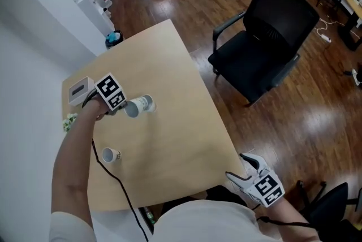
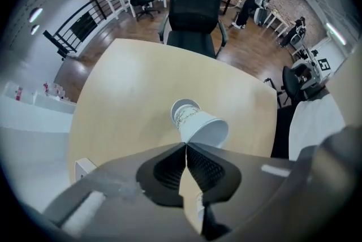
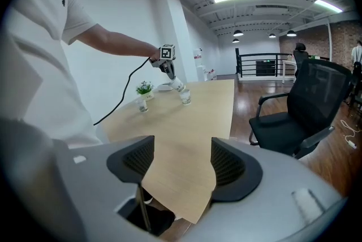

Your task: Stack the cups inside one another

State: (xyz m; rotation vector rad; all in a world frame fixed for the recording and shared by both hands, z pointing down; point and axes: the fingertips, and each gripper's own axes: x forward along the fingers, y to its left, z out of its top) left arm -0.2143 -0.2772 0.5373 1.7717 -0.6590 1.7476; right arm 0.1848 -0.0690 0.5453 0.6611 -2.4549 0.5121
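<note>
My left gripper [image 1: 125, 107] hangs over the light wooden table [image 1: 169, 65], shut on the rim of a white paper cup [image 1: 140, 105] with a dark pattern. In the left gripper view its jaws [image 2: 185, 147] meet on that rim, and the cup [image 2: 198, 121] tilts away, base outward. A second white cup [image 1: 110, 154] stands upright nearer me on the table's left side. From the right gripper view the held cup [image 3: 185, 97] and the standing cup [image 3: 143, 105] both show far off. My right gripper [image 1: 236, 166] is open and holds nothing at the table's near right corner [image 3: 182, 159].
A white box [image 1: 79, 90] and a small potted plant [image 1: 69, 120] sit at the table's left edge. A black cable [image 1: 113, 178] trails from the left gripper across the table. A black office chair [image 1: 266, 43] stands on the wood floor to the table's right.
</note>
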